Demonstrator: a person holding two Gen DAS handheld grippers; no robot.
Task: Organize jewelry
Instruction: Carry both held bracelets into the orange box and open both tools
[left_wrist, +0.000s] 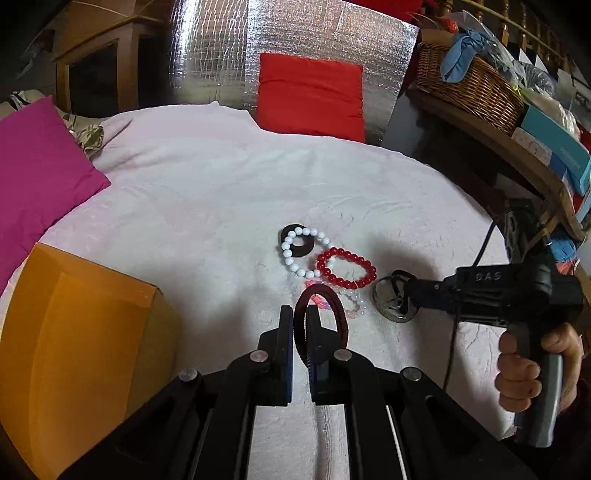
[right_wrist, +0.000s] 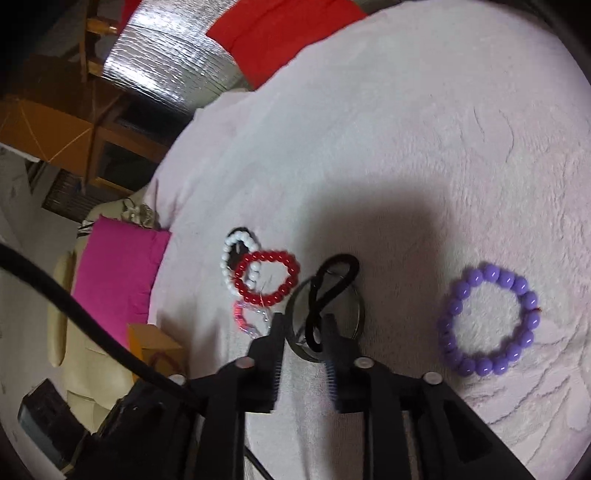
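A dark red hair band (left_wrist: 321, 306) is clamped in the left gripper (left_wrist: 300, 314), just short of the red bead bracelet (left_wrist: 347, 268); the right gripper (right_wrist: 304, 325) is held apart over a black cord (right_wrist: 328, 295). A steady carry to the orange box (left_wrist: 85, 354) is advised.

Two bead bracelets (left_wrist: 321, 258) overlap on the blanket (left_wrist: 207, 192), left of a ring-shaped tin (left_wrist: 397, 301).
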